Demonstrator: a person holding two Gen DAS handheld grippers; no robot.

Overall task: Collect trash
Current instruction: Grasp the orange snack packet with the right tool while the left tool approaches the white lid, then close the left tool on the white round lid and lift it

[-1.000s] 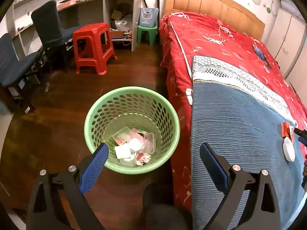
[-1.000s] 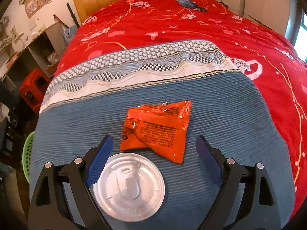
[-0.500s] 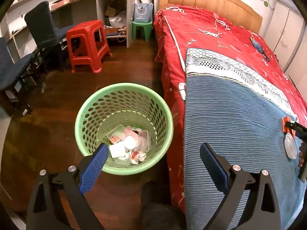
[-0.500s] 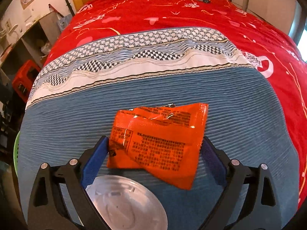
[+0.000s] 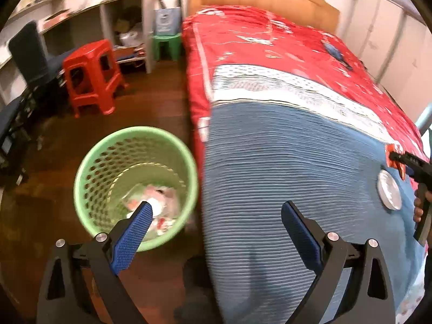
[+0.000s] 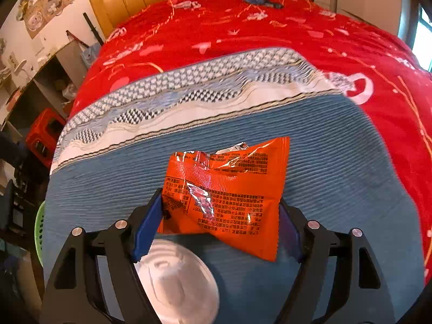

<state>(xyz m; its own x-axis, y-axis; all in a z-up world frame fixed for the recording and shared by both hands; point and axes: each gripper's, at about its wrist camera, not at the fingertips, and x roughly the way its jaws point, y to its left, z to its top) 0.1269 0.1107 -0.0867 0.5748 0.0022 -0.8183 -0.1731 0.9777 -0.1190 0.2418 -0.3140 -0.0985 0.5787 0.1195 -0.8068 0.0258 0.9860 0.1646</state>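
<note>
We note the crinkled orange foil snack wrapper (image 6: pixel 224 197) lying on the blue ribbed blanket (image 6: pixel 337 162), squarely between the blue pads of the right tongs (image 6: pixel 220 216). Both pads appear to touch its side edges and the foil buckles upward, so we judge the tongs to be gripping it, though not fully closed. This side-on hold suits thin foil that lies too flat to pinch from above.

Just below the left pad sits a round white plastic lid (image 6: pixel 181 280), near the wrapper but outside the grip.

The left tongs (image 5: pixel 216 229) stand wide open and empty, above the floor by the bed's edge. Under their left pad is the green perforated plastic basket (image 5: pixel 89 167), already holding scraps. Between wrapper and basket we see only bare blanket, then the bed's edge.
</note>
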